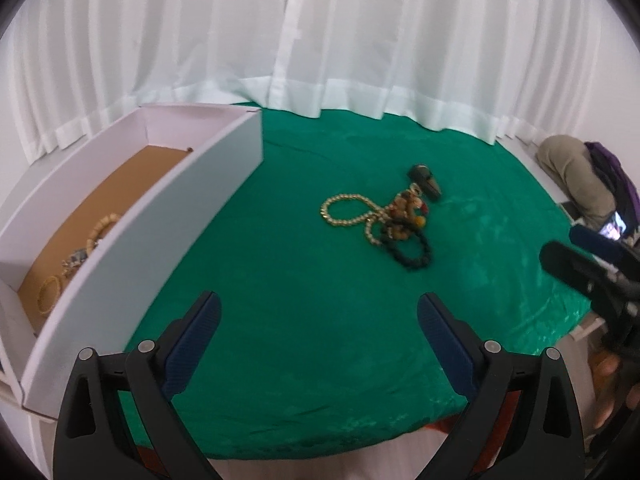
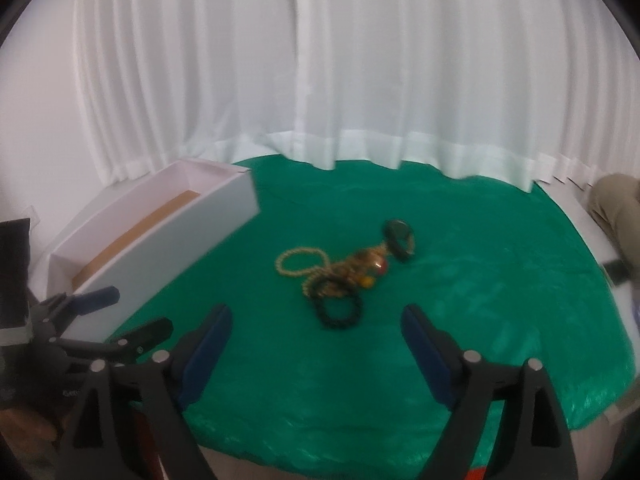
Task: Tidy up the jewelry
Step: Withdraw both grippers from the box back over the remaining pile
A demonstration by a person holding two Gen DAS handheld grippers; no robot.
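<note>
A tangled jewelry pile lies mid-way across the green cloth. It includes a gold bead necklace, a black bead bracelet and a dark band. My left gripper hangs open and empty, short of the pile. On the left stands a white box; a bead bracelet and a gold bangle rest on its brown floor. My right gripper is open and empty just before the black bracelet. Each gripper shows at the edge of the other's view.
A white curtain hangs behind the cloth. A person's bent knee in khaki trousers and a lit phone are at the far right. The cloth's near edge lies under the grippers.
</note>
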